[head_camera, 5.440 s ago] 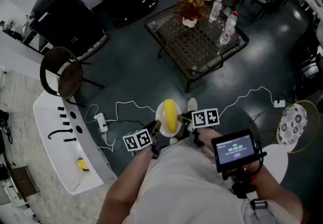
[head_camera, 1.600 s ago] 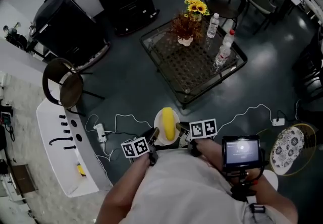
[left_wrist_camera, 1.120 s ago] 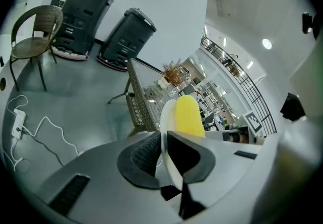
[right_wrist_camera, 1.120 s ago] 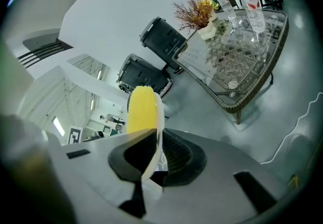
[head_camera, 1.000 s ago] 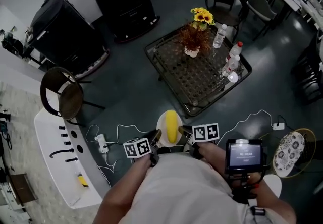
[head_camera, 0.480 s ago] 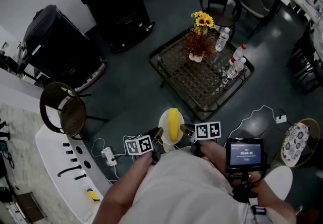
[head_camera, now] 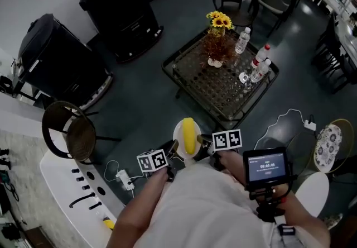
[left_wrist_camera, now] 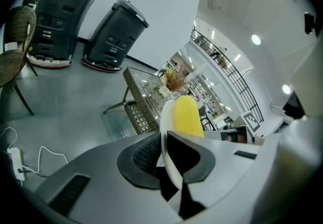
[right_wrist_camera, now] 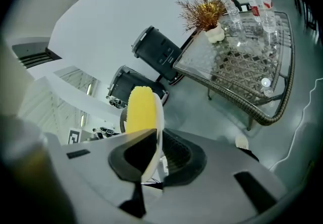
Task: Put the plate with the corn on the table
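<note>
Bridging left gripper [head_camera: 173, 148] and right gripper [head_camera: 203, 142], rim-clamped: plate [head_camera: 177, 132] (corn [head_camera: 189, 135] atop).

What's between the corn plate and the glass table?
Nothing. The head view shows only bare dark floor between the plate with the corn and the glass table.
</note>
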The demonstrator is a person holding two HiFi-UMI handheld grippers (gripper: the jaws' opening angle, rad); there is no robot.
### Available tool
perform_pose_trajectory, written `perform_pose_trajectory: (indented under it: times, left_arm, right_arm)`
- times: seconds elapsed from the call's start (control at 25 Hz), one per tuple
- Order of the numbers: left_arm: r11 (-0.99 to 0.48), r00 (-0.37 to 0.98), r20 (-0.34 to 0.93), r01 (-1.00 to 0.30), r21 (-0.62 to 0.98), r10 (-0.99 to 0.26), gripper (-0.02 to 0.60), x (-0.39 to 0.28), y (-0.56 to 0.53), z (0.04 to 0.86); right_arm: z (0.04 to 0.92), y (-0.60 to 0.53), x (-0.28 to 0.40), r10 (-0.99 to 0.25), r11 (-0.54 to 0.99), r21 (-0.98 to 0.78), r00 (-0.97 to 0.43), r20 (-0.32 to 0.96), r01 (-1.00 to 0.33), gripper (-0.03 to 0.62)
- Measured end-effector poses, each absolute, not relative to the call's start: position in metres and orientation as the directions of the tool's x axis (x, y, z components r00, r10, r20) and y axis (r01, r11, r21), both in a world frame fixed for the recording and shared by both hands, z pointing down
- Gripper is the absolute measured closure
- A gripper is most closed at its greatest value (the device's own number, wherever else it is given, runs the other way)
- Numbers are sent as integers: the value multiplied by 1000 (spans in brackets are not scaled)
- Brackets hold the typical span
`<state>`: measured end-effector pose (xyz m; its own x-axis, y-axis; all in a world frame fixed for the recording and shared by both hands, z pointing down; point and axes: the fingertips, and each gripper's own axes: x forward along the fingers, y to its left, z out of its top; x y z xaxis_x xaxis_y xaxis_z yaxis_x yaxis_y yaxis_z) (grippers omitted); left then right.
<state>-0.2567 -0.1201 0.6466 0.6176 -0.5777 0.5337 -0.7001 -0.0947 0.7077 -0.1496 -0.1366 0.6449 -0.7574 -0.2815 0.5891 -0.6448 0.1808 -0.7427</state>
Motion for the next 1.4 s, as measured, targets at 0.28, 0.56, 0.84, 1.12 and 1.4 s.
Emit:
perform_pose_trajectory:
  times: [0.28, 0.56, 0.84, 1.12, 1.4]
  left_arm:
    - [-74, 617, 531, -689, 721, -580, 538, -264, -125, 654]
    - [-62, 599, 556, -710, 701, -577, 538, -270, -157, 661]
    - [-86, 624, 556, -704, 705, -549, 538, -251, -173, 676]
    - [-99, 648, 588, -708, 699, -484, 538, -218, -226, 679]
    - [-122, 664, 610, -713, 690, -433, 538, -199, -260, 693]
  right_arm:
    - [653, -144, -158, -254, 184, -737, -755, 604, -651, 548]
    - [662, -178, -163, -223, 199, -741, -766, 603, -641, 548]
    - [676, -189, -145, -248, 177, -742, -758, 603, -647, 548]
    - [680, -236, -112, -255, 131, -748, -751, 609, -651, 548]
    - [695, -263, -93, -267, 89, -746, -737, 621, -660, 548]
